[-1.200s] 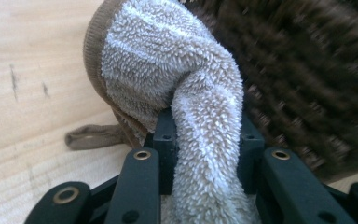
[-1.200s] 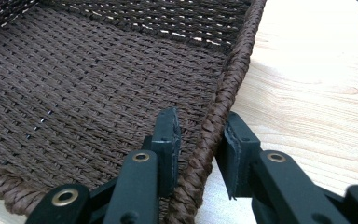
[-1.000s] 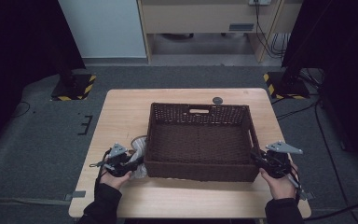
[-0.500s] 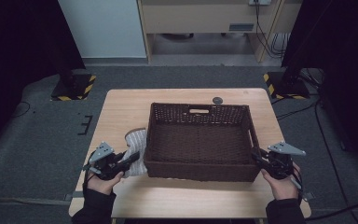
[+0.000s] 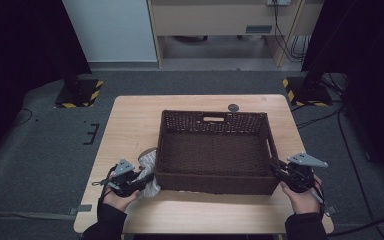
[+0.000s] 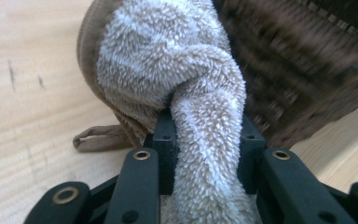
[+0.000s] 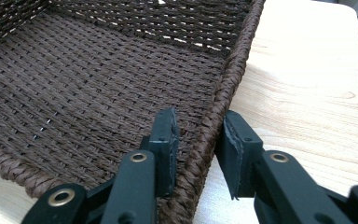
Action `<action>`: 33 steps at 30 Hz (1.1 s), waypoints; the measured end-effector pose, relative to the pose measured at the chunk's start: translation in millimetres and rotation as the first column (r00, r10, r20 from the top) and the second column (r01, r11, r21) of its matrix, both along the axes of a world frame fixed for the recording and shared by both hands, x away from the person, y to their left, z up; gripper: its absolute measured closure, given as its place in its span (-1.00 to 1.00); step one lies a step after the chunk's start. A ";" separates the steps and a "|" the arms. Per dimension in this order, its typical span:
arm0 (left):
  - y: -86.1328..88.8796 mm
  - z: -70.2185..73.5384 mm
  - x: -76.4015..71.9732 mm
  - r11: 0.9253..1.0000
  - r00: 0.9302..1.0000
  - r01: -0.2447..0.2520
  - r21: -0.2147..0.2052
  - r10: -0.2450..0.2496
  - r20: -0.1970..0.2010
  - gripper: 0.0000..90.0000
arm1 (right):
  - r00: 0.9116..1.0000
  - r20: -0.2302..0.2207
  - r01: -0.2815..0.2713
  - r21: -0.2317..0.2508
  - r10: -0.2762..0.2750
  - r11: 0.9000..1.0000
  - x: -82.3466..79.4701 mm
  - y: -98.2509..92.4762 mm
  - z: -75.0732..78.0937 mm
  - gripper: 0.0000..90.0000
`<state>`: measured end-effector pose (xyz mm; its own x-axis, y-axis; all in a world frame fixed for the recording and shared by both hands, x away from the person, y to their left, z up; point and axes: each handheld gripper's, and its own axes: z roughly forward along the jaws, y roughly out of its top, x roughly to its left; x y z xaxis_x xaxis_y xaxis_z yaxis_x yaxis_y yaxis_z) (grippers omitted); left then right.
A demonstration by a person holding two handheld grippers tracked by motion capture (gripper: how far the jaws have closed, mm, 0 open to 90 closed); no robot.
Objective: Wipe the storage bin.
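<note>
Pinching fluffy towel (image 6: 186,93) in left hand-held gripper (image 5: 130,181) beside basket (image 5: 215,185); right hand-held gripper (image 7: 196,140) clamped across basket's right rim, on counter (image 5: 135,120).

Black two-jaw tool (image 6: 205,154) with brass-ringed screws, dark sleeves (image 5: 111,216).

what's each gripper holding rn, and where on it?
Left gripper: fluffy cloth, pinched on a twisted fold. Right gripper: wicker basket, jaws astride its right side wall at the rim.
</note>
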<state>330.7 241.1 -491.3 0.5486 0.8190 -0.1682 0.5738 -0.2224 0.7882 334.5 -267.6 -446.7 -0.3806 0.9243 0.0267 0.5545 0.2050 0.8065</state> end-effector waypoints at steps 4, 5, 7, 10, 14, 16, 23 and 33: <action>-3.6 -10.1 0.4 0.999 1.000 -0.002 0.037 0.003 -0.031 0.50 | 1.000 0.002 0.002 0.003 -0.002 1.000 0.1 0.2 -0.6 0.52; -3.6 -11.0 0.5 0.999 0.999 -0.001 0.039 0.002 -0.033 0.50 | 1.000 0.002 0.002 0.003 -0.002 1.000 0.1 0.1 -0.6 0.52; -1.0 -6.3 0.0 1.000 1.000 -0.006 0.028 0.007 -0.028 0.50 | 1.000 0.002 0.004 0.004 -0.004 1.000 0.0 0.1 -0.7 0.52; 7.0 7.7 -4.3 0.999 1.000 -0.021 -0.025 0.021 0.010 0.49 | 1.000 0.000 0.004 0.005 -0.004 1.000 -0.1 0.0 -0.8 0.52; 14.8 30.3 -14.1 0.995 0.997 -0.025 -0.100 0.032 0.070 0.49 | 1.000 0.002 0.002 0.003 -0.002 1.000 0.1 0.0 -0.7 0.52; 16.8 39.6 -19.7 0.991 0.995 -0.023 -0.132 0.036 0.096 0.49 | 1.000 0.001 0.002 0.004 -0.002 1.000 0.1 -0.1 -0.7 0.52; 11.7 47.7 -34.3 0.990 0.992 0.001 -0.141 0.017 0.124 0.49 | 1.000 0.000 0.003 0.004 -0.003 1.000 0.0 0.0 -0.8 0.52; 0.3 15.4 -27.5 0.999 0.999 -0.030 -0.043 0.032 0.040 0.49 | 1.000 0.000 0.002 0.003 -0.002 1.000 0.2 0.1 -1.1 0.52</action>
<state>303.2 241.5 -476.0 0.5304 0.8281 -0.1814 0.5471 -0.1709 0.8194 334.7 -267.5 -447.8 -0.3787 0.9251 0.0291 0.5547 0.2016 0.8072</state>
